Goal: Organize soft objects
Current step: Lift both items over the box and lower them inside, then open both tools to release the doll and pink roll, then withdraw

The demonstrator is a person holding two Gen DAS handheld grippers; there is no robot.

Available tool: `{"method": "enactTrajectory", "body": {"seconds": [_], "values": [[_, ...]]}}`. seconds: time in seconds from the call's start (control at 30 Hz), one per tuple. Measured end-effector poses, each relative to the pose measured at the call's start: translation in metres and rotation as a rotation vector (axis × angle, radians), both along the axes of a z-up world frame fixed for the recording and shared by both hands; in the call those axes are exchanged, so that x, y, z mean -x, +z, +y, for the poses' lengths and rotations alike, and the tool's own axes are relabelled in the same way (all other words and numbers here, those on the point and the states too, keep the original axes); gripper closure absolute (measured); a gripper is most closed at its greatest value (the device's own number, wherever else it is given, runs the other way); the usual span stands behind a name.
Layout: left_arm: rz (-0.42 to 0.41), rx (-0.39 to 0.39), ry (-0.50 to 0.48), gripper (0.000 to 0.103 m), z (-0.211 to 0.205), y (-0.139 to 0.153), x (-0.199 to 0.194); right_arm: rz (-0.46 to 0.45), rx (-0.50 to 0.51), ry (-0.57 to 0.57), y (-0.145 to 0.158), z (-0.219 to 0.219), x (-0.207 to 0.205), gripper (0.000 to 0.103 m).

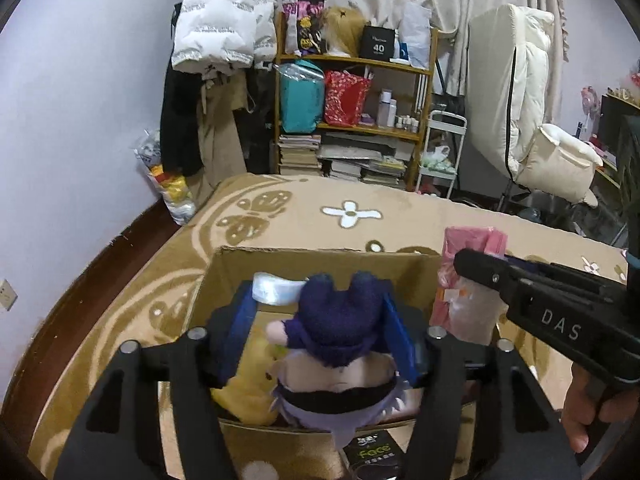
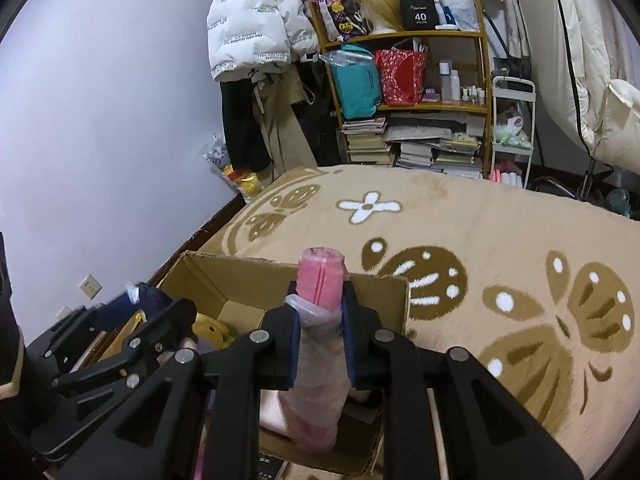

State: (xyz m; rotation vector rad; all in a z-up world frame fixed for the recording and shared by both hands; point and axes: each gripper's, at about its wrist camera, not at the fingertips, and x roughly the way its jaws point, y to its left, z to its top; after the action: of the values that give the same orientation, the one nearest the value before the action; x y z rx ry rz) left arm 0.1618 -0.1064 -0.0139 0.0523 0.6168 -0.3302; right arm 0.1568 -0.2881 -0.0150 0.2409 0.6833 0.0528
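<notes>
An open cardboard box (image 1: 320, 258) stands on the patterned bed cover, also in the right wrist view (image 2: 240, 276). My left gripper (image 1: 320, 312) is shut on a plush doll with dark purple hair (image 1: 340, 320) and holds it over the box. A yellow plush toy (image 1: 248, 392) lies inside the box, also seen from the right (image 2: 210, 330). My right gripper (image 2: 320, 312) is shut on a pink rolled towel in a clear plastic bag (image 2: 322, 280), over the box's right side; the towel also shows in the left wrist view (image 1: 472, 248).
A brown and beige bed cover (image 2: 480, 240) spreads to the right and behind the box. A wooden shelf (image 1: 352, 60) with bags and books, hanging coats (image 1: 220, 80) and a white chair (image 1: 532, 120) stand beyond the bed. A dark packet (image 1: 374, 450) lies in front of the box.
</notes>
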Motion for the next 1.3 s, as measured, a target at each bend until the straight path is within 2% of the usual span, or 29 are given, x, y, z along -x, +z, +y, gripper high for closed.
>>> {"method": "enactTrajectory", "body": {"seconds": [0.23,0.3,0.37,0.4,0.47,0.57,0.73,0.87,1.03,1.1,1.17,1.2,1.27,1.3], "values": [[-0.003,-0.04,0.059,0.024,0.006,0.003,-0.001,0.02,-0.002,0.001,-0.005,0.003,-0.001,0.081],[-0.013,-0.079,0.077,0.024,0.003,0.003,-0.003,0.03,0.012,0.001,-0.005,0.004,0.001,0.081],[-0.006,-0.068,0.051,0.025,0.002,0.003,-0.005,0.034,0.001,0.0,-0.005,0.003,0.002,0.081],[0.0,-0.059,0.039,0.028,0.002,0.003,-0.006,0.036,-0.007,-0.001,-0.005,0.002,0.002,0.081],[0.021,-0.053,0.021,0.058,-0.001,0.003,-0.01,0.037,-0.018,-0.001,-0.005,0.001,0.004,0.081],[0.052,-0.035,0.007,0.068,-0.003,0.001,-0.017,0.037,-0.014,-0.004,-0.006,0.0,0.003,0.081],[0.046,-0.003,0.008,0.068,-0.008,0.007,-0.025,0.039,-0.022,-0.004,-0.007,-0.003,0.004,0.081],[0.047,-0.04,0.024,0.068,-0.01,0.006,-0.027,0.038,-0.031,-0.01,-0.009,-0.007,0.002,0.08],[0.072,-0.099,0.063,0.066,-0.003,0.003,-0.025,0.047,-0.053,-0.006,-0.01,-0.011,-0.002,0.06],[0.076,-0.106,0.076,0.061,0.003,0.006,-0.021,0.041,-0.055,-0.011,-0.008,-0.012,-0.002,0.051],[0.068,-0.12,0.096,0.047,0.009,0.011,-0.015,0.036,-0.065,-0.013,-0.006,-0.013,-0.001,0.041],[0.06,-0.128,0.105,0.047,0.012,0.013,-0.012,0.034,-0.07,-0.011,-0.004,-0.013,0.0,0.038],[0.061,-0.146,0.112,0.045,0.017,0.018,-0.005,0.028,-0.074,-0.008,0.0,-0.012,0.003,0.024],[0.065,-0.148,0.114,0.042,0.019,0.019,-0.002,0.026,-0.073,-0.01,0.002,-0.012,0.006,0.02]]}}
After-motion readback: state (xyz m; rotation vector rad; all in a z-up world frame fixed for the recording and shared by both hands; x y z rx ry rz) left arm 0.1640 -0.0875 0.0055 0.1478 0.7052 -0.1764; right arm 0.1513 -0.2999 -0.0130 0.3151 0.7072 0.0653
